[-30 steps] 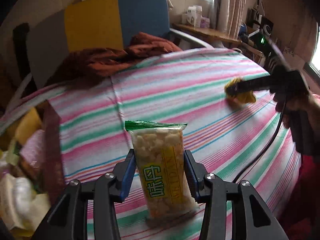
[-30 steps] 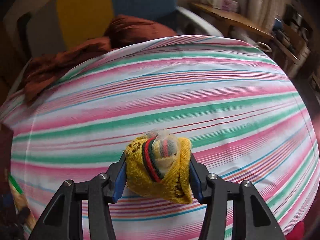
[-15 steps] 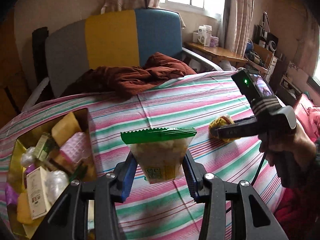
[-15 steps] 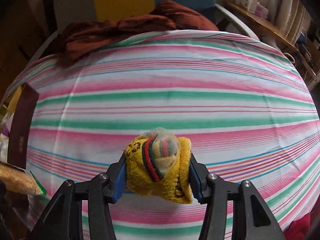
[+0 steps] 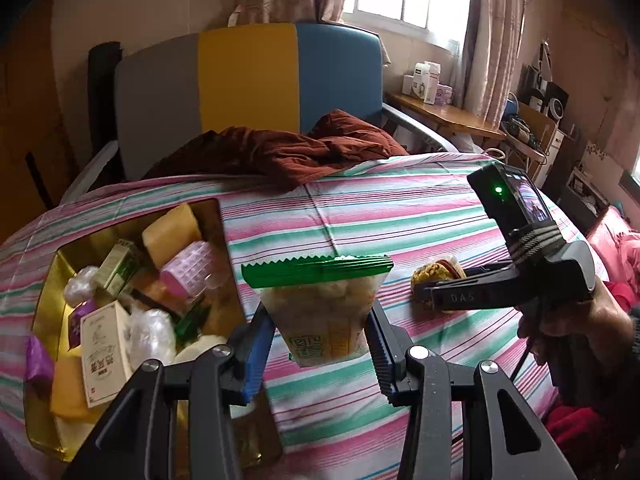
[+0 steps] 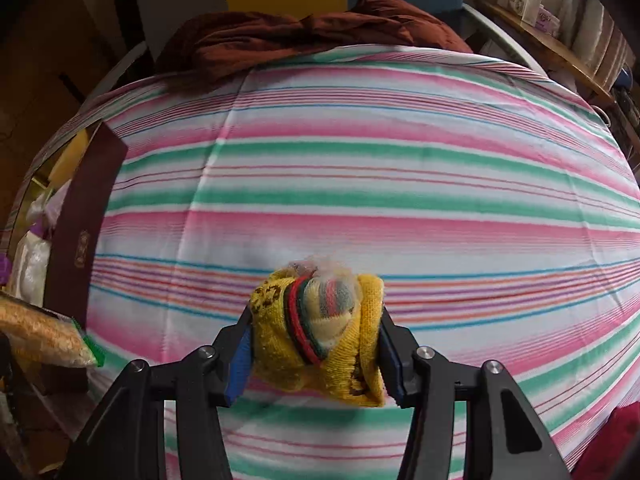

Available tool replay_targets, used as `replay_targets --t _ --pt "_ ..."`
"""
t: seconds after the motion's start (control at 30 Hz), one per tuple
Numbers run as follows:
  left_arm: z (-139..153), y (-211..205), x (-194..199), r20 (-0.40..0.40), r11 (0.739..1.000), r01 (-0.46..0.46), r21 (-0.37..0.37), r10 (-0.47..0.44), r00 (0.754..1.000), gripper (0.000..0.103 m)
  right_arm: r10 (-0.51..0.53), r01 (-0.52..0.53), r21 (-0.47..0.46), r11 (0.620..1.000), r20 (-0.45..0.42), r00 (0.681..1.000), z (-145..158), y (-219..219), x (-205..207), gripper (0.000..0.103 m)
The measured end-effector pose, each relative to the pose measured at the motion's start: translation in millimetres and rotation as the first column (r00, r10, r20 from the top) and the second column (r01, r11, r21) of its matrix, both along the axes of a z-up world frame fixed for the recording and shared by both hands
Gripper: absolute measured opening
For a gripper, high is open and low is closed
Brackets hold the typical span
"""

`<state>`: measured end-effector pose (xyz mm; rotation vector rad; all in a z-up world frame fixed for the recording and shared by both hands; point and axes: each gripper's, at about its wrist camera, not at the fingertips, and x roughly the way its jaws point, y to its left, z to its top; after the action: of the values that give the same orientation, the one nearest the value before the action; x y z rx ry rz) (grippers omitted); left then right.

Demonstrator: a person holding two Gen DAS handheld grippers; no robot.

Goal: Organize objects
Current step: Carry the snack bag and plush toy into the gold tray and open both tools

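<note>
Snack bag [image 5: 326, 312] beside box [image 5: 224, 240] edge; bedspread [image 5: 400, 216] bare right.

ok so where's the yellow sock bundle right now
The yellow sock bundle is clamped in the right gripper, held above the striped bedsheet, to the right of the box of items.

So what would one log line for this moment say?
left tool: shut on snack bag | right tool: shut on yellow sock bundle | box: on striped sheet, already holds items
</note>
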<state>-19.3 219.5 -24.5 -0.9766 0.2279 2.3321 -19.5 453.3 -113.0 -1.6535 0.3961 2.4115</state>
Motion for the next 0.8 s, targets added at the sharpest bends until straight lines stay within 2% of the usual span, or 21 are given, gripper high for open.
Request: replay_targets --t 0.17,0.43,0.6,0.8 --pt "-2.7 -25.4 -1.3 0.022 0.999 -0.027 0.018 0.027 0.999 0.045 0.007 -0.008 -0.038 0.999 -0.024 1.0 6.0 -17.5 3.7 0.052" --pt "6.7 -70.4 3.5 0.072 0.993 -0.044 0.107 0.036 0.997 0.045 0.03 -0.044 -0.088 0.995 -0.153 0.988 42.8 -58.2 7.2 0.052" --pt "10.5 -76.1 5.5 0.056 0.992 -0.047 0.12 0.04 0.998 0.041 0.059 -0.076 -0.077 0.994 -0.2 0.978 60.6 -82.0 5.4 0.052" --pt "13.8 -86.3 3.7 0.04 0.99 -0.068 0.126 0.064 0.997 0.041 0.06 -0.079 -0.087 0.993 -0.21 0.976 64.4 -91.7 9.0 0.052"
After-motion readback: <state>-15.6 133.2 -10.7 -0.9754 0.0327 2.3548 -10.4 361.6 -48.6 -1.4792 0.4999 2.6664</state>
